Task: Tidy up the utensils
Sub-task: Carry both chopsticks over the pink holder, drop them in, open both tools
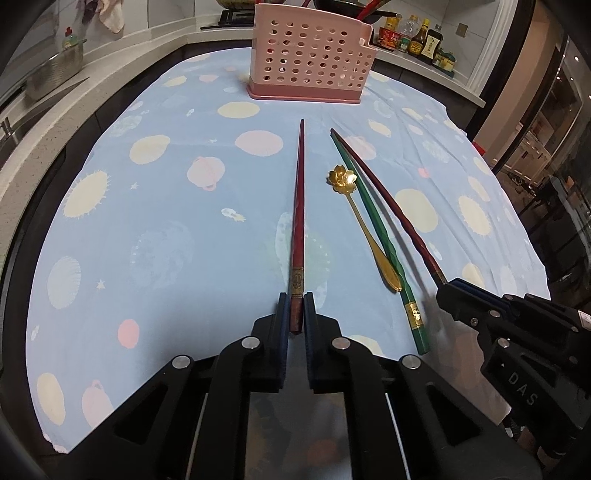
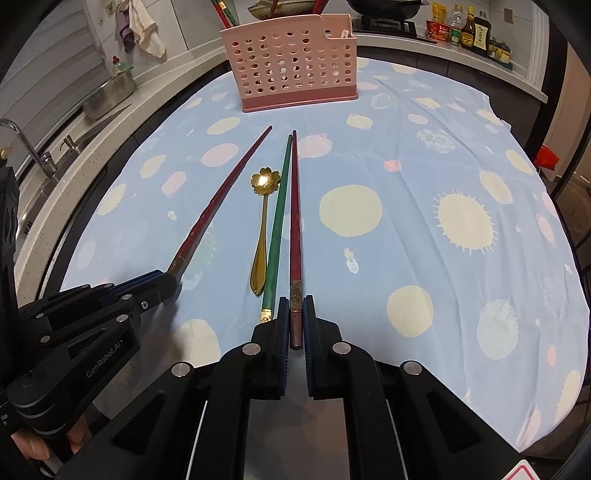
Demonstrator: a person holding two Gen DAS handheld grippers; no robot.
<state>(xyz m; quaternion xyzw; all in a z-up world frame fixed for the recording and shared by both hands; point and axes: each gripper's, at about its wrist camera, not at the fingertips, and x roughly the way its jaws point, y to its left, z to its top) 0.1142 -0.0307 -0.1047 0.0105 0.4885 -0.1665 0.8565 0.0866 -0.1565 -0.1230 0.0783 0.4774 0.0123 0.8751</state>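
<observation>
My left gripper (image 1: 296,300) is shut on the thick end of a red chopstick (image 1: 299,206) that points away toward the pink perforated utensil basket (image 1: 310,55). Off to the right, my right gripper (image 1: 448,286) is shut on a second red chopstick (image 1: 384,195). Between the two lie a green chopstick (image 1: 373,221) and a gold flower-headed spoon (image 1: 343,179), flat on the cloth. In the right wrist view, the right gripper (image 2: 295,301) pinches its red chopstick (image 2: 294,221) beside the green chopstick (image 2: 279,221) and spoon (image 2: 264,181). The left gripper (image 2: 171,275) is at the left.
A blue patterned cloth (image 1: 166,229) covers the table. The basket (image 2: 291,62) stands at the far edge with chopsticks (image 2: 223,13) in it. Sauce bottles (image 1: 417,40) line the back counter. A sink tap (image 2: 26,144) and a metal pot (image 2: 107,94) are at the left.
</observation>
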